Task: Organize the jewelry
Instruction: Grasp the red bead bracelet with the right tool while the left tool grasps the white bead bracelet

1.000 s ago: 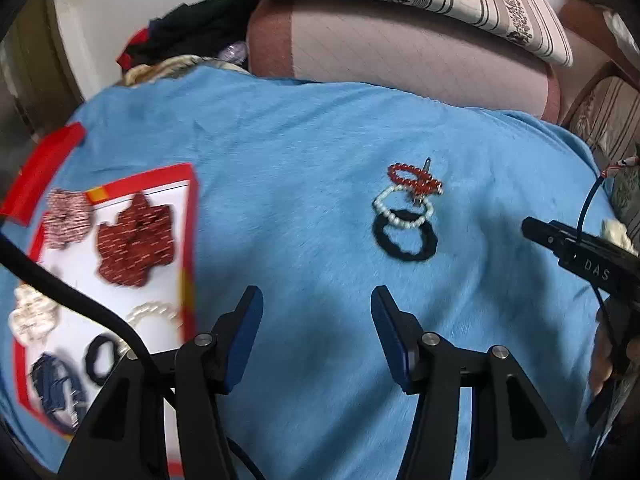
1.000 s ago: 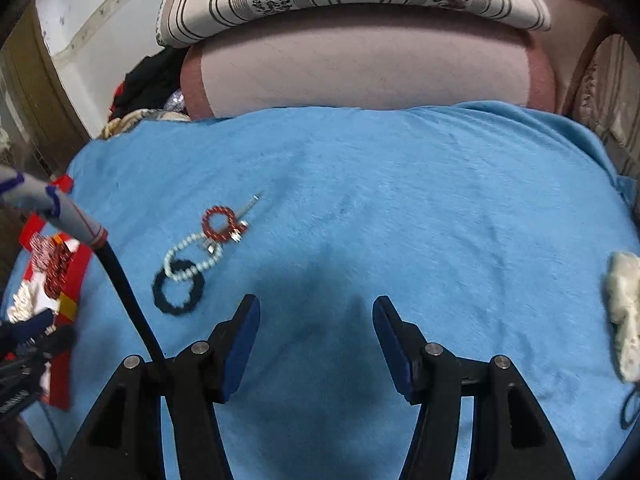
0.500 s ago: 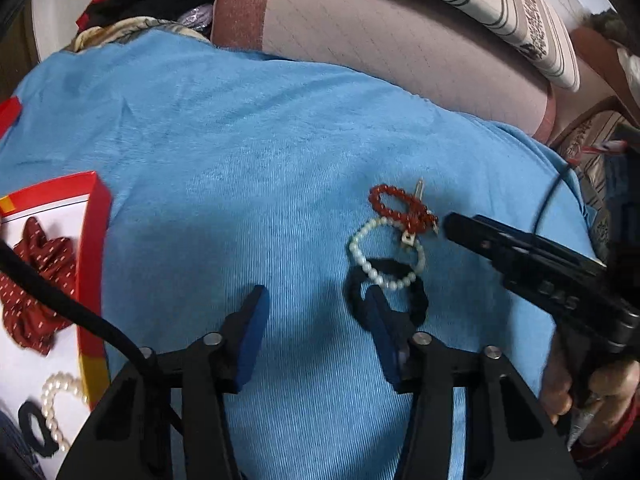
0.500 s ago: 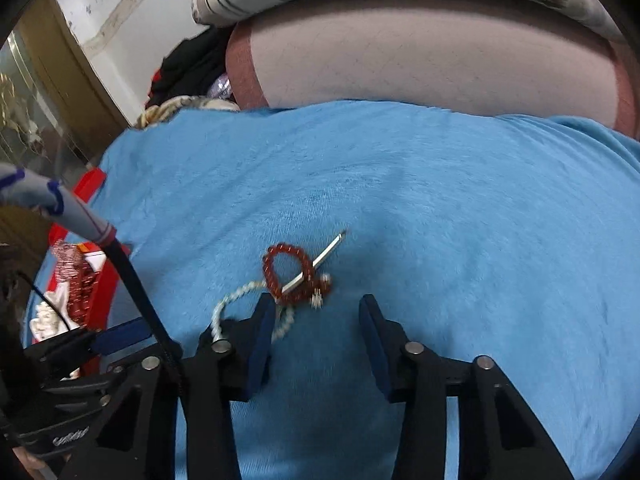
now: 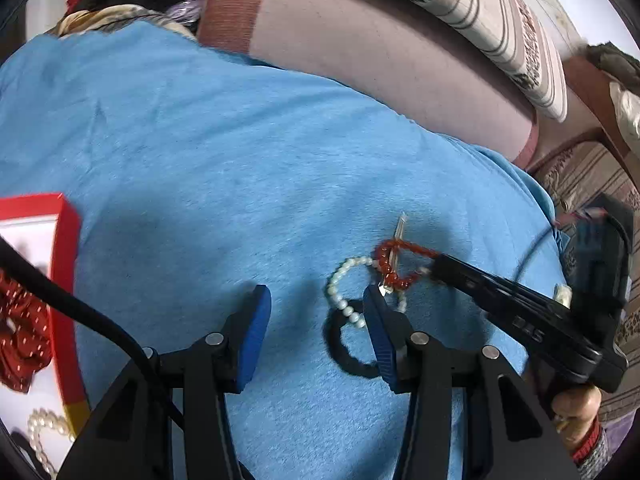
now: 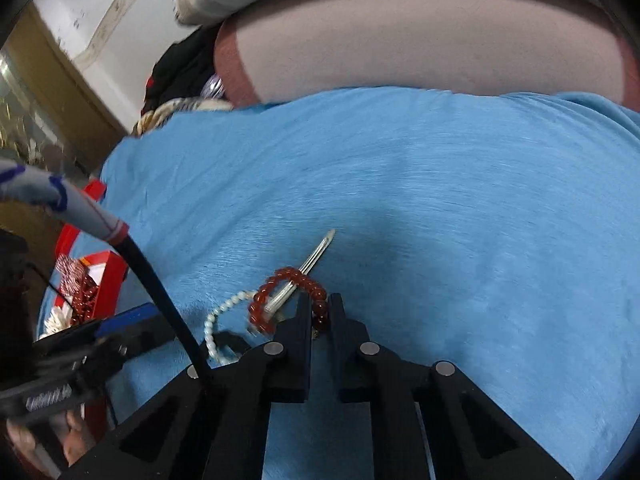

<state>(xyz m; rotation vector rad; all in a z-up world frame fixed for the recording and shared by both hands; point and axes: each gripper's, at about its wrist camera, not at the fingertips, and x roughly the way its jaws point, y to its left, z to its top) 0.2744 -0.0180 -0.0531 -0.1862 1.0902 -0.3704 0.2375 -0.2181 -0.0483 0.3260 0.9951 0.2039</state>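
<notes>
A red bead bracelet (image 5: 394, 266) lies on the blue cloth with a silver hair clip (image 5: 399, 228) across it, a white pearl bracelet (image 5: 340, 284) and a black ring-shaped band (image 5: 348, 352) beside it. My right gripper (image 6: 320, 314) is shut on the red bead bracelet (image 6: 288, 292); it reaches in from the right in the left wrist view (image 5: 434, 268). My left gripper (image 5: 316, 312) is open just in front of the pile, its right finger over the black band. The silver hair clip (image 6: 316, 256) and pearl bracelet (image 6: 218, 320) also show in the right wrist view.
A red-rimmed white tray (image 5: 66, 280) at the left holds a red scrunchie (image 5: 20, 332) and pearls (image 5: 44, 428). Pink and striped cushions (image 5: 380, 60) lie behind the blue cloth (image 5: 200, 140). Clothes are heaped at the back left.
Both grippers moved in toward the jewelry pile. My right gripper went from open to shut on the red bead bracelet. My left gripper stayed open.
</notes>
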